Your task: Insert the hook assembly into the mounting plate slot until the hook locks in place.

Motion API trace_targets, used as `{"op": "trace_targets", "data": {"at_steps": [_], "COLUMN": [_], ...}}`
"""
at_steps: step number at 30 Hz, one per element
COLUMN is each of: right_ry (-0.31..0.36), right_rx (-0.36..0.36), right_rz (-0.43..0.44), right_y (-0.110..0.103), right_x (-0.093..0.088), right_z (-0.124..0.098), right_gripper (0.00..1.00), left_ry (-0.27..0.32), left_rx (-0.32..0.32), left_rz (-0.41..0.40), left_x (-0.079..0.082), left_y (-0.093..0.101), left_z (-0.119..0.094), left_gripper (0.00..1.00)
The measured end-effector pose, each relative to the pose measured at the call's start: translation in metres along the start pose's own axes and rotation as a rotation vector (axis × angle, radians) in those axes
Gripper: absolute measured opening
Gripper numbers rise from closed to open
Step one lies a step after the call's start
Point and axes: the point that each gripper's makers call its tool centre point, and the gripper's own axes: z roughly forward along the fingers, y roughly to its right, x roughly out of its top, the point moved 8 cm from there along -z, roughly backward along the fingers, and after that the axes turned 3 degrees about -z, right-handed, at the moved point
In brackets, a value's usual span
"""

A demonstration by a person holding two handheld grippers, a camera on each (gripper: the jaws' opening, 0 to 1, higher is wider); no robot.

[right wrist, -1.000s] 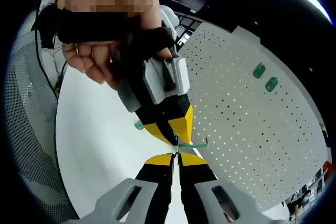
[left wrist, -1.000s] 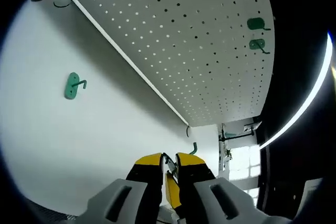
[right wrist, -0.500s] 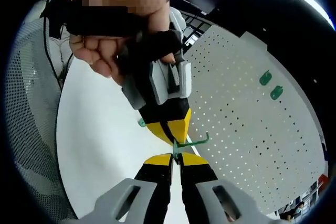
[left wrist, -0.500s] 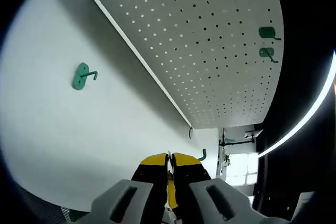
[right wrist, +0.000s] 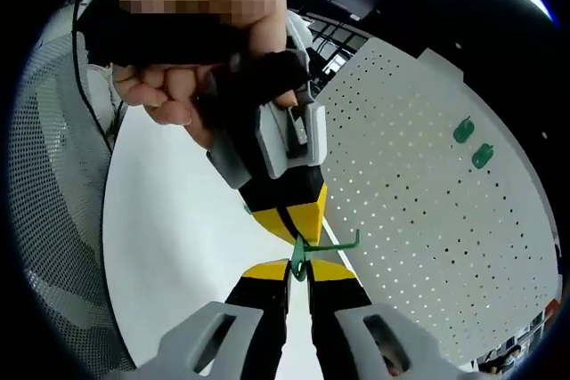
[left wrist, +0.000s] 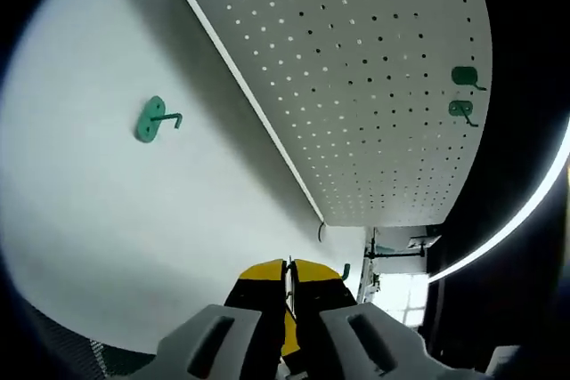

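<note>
Two hand-held grippers were seen meeting over a white worktop (left wrist: 107, 246). In the left gripper view, the left hand-held gripper (left wrist: 287, 275) had its yellow-tipped jaws drawn together, with only a thin slit between them; a small green hook tip (left wrist: 345, 270) was seen just past the right jaw, but what the jaws held could not be made out from this view. A white perforated mounting plate (left wrist: 356, 86) stood beyond, its lower edge meeting the worktop. Two green hooks (left wrist: 463, 91) were already seated on the plate, one above the other. A loose green hook (left wrist: 153, 119) lay on the worktop, well apart from the jaws. Compared with a second before, the whole scene had slid up and to the right in the view, and the jaws, then slightly parted, were now nearly closed.

In the right gripper view, the right hand-held gripper (right wrist: 300, 270) was seen closed on the green hook assembly (right wrist: 303, 254), whose wire arm pointed right toward the plate. The left hand-held gripper, held in a person's hand (right wrist: 191, 68), came down from above with its jaw tips pinched on the same hook assembly. The assembly was held in the air in front of the plate, not yet in a slot. Against the earlier pictures, the hook was seen tilted further.
</note>
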Motion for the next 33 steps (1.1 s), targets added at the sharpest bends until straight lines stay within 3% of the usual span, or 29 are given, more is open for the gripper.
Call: {"op": "trace_targets", "data": {"at_steps": [6,10,14,16,18,20,25,29,33], "right_ry": [0.006,0.003,-0.005,-0.021,-0.007,-0.022,0.0,0.031,0.045], "right_rx": [0.009,0.027,0.069,0.087,0.074,0.11,0.166,0.223,0.229], "right_rz": [0.007,0.076,0.199,0.388,0.493,0.576,0.704,0.901,0.932], "right_y": [0.001,0.001,-0.001,0.001,0.009,0.012,0.019,0.022,0.026], "right_x": [0.003,0.002,-0.006,-0.011,-0.017,-0.019,-0.019,-0.014,-0.009], "right_z": [0.002,0.0,-0.004,-0.009,-0.012,-0.015,-0.017,-0.017,-0.016], "right_gripper": [0.12,0.16,0.17,0.17,0.17,0.17,0.17,0.17,0.17], "left_ry": [0.025,0.051,0.068,0.078,0.097,0.078,0.059,0.023,-0.01], "left_rx": [-0.02,-0.023,0.021,0.035,0.032,0.059,0.05,0.05,0.052], "left_rz": [-0.025,-0.008,0.151,0.207,0.254,0.352,0.547,0.661,0.791], "left_x": [0.004,0.009,0.019,0.021,0.023,0.024,0.021,0.011,0.011], "left_y": [0.003,0.005,0.004,0.006,0.008,0.008,0.012,0.018,0.021], "left_z": [-0.001,-0.003,-0.008,-0.011,-0.015,-0.017,-0.02,-0.022,-0.019], "left_gripper": [0.01,0.01,0.01,0.01,0.01,0.01,0.01,0.01,0.01]}}
